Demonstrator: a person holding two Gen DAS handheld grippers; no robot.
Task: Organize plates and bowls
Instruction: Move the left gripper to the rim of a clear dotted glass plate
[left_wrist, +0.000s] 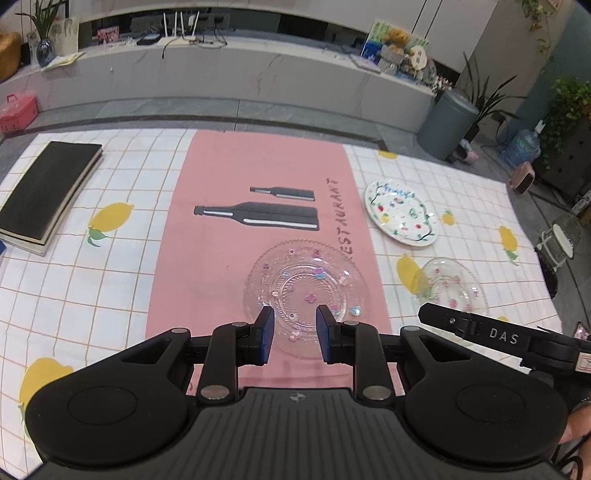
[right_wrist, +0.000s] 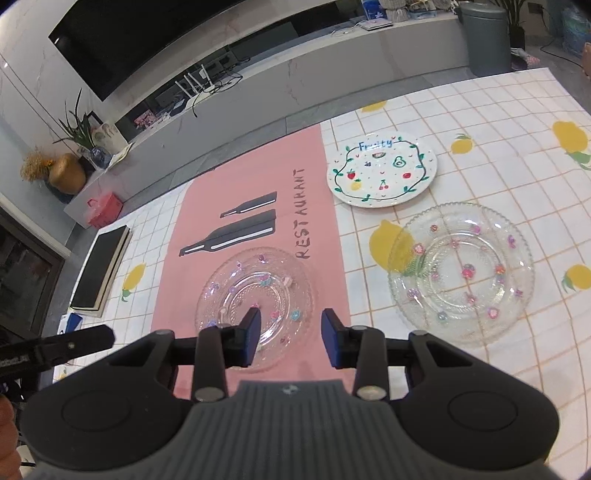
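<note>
Glass with small coloured flower decals — that is the plate (left_wrist: 306, 295) lying flat on the pink runner (left_wrist: 207, 258) in the middle of the counter (left_wrist: 92, 288), just below the printed bottles and beside the word RESTAURANT. Both grippers hang over its near edge. The left gripper (left_wrist: 295, 334) points down at it with its blue pads parted and nothing pressed between them; the plate shows through the gap, and whether the tips touch the glass I cannot tell. The right gripper (right_wrist: 290, 338) stands likewise, its jaws apart and bare, the left pad over the plate's near rim and the right pad over the runner just beside it. In the left wrist view the right gripper's black finger reaches in from the right edge. A second clear plate (right_wrist: 461, 273) of the same flowered kind rests on the checked lemon-print cloth to the right of the runner, partly over a yellow lemon. Beyond it lies a white plate (right_wrist: 382, 168) painted with fruit and a green vine border — near the clear one but apart from it. A black book (left_wrist: 48, 188) lies at the counter's far left, well apart from the plates.
</note>
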